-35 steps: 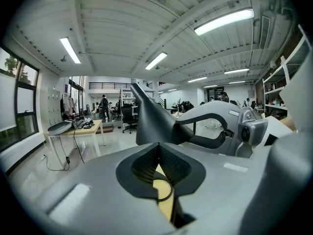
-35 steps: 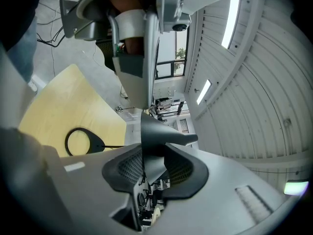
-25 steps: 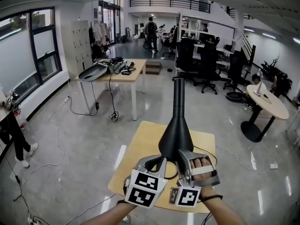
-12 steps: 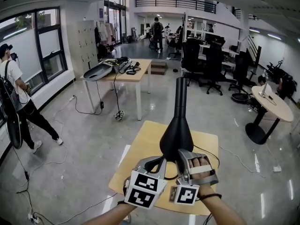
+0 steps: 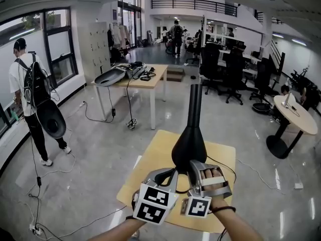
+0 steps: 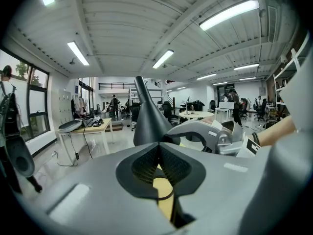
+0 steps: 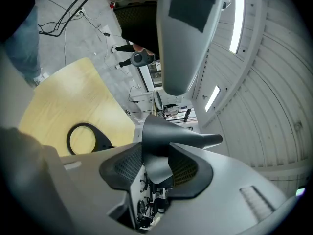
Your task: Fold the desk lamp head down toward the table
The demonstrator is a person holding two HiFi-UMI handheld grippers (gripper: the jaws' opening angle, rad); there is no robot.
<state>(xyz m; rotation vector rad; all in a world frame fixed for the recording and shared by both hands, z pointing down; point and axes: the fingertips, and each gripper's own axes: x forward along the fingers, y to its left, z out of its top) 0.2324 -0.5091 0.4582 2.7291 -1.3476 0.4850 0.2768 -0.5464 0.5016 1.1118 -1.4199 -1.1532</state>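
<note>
You have a small wooden table [image 5: 150, 159] below you, and the desk lamp [image 5: 189, 144] stands on it towards its far side. The lamp is black, with a flared body at the foot that narrows into a straight tube. Its long axis is upright, so the head is not yet down. No hinge can be made out on it. Both of your grippers sit low on the near side, at the lamp's foot. The right gripper [image 7: 159, 155] is rolled onto its side. Its jaws have just been opening and stand wide, with the flared body between them, and I see no pad pressing on it. The left gripper [image 6: 158, 147] has its jaws closed tip to tip on nothing, and the lamp lies just ahead of them, a little to their left. The right is therefore the nearer of the two. I judge the fold must be taken higher up, since the tube rises above and beyond both sets of jaws. A black ring [image 7: 101, 142] lies flat on the table beside the foot; whether it is base or head I cannot tell. No brand or label is legible, and the only print is the square pattern on each marker cube [image 5: 151, 203].
</note>
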